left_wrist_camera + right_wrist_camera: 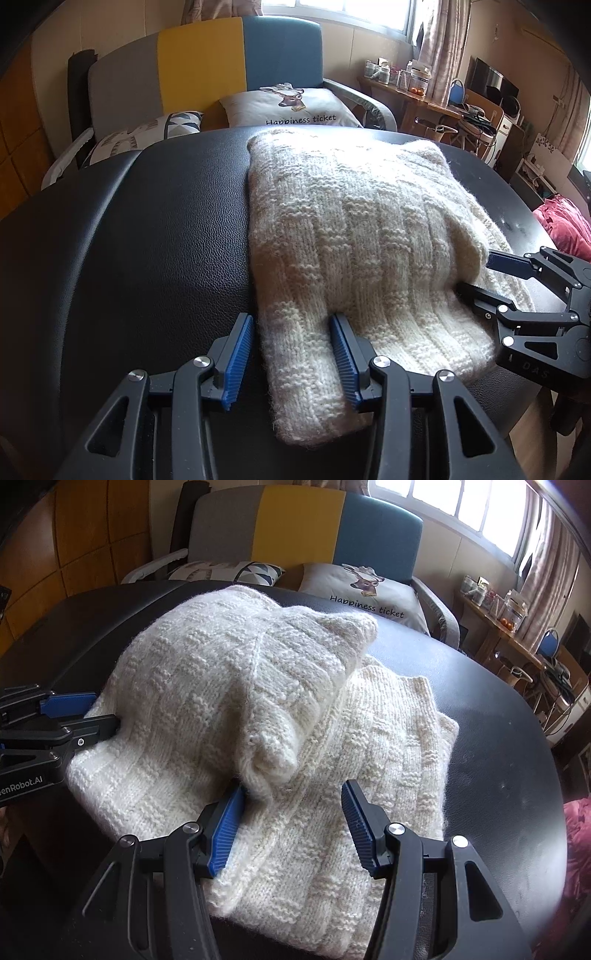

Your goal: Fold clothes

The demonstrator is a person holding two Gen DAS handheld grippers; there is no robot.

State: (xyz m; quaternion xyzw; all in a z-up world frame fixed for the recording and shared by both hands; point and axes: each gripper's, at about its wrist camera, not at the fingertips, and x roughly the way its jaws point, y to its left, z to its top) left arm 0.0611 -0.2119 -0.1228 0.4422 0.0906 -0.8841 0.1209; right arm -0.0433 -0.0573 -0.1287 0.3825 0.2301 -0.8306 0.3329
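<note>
A cream knitted sweater (354, 236) is seen lying partly folded on the black worktop (147, 229), with one portion doubled over the rest. The left hand-held gripper (291, 358) is held at the sweater's near edge, its blue pads (236, 358) spread apart on either side of a narrow end of the knit. The right hand-held gripper (291, 823) is positioned over the sweater's near side, its fingers likewise parted, one pad touching the folded lump. Beyond the sweater, a printed pillow (365, 594) is seen.
</note>
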